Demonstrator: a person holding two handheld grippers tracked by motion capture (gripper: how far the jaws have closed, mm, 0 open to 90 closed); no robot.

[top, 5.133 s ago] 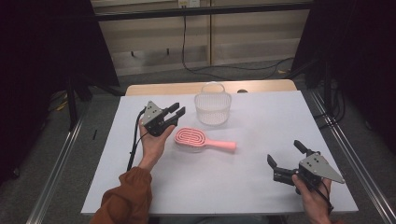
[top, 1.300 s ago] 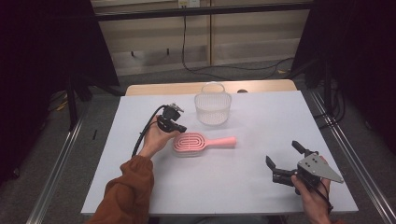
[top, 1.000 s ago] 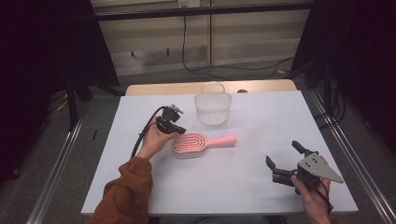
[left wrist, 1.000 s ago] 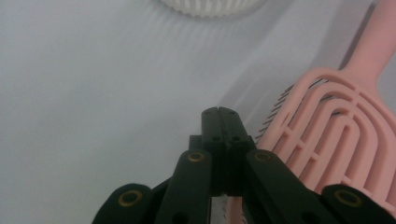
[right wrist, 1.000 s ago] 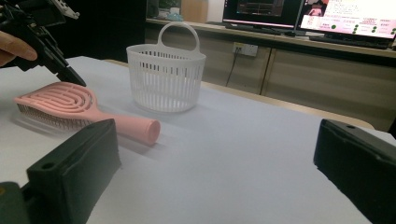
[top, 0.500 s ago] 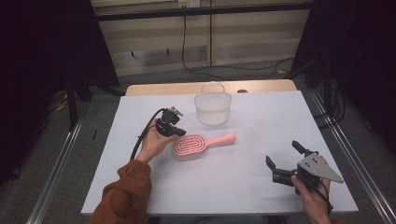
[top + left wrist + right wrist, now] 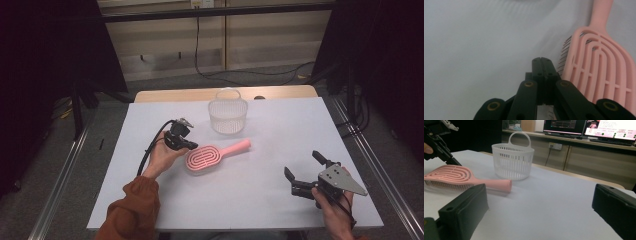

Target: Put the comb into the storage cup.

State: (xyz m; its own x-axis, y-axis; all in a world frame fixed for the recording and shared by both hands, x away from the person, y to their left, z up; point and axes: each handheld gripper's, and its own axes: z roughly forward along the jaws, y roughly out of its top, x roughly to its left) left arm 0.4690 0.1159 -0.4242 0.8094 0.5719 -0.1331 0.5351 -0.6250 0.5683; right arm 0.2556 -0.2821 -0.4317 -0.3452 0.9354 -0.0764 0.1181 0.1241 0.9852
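White table [image 7: 250, 200] on grey floor [image 7: 95, 135], monitors [image 7: 586, 127] behind

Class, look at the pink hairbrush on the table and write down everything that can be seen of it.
The pink hairbrush looks like smooth plastic, with an oval head of looping open slots and a straight, round-ended handle. It lies bristles down on the white table, handle angled toward the white basket without reaching it. Thin dark bristles show under the head's edge in the left gripper view. The left gripper, jaws shut, sits right at the head's edge; actual contact cannot be told.
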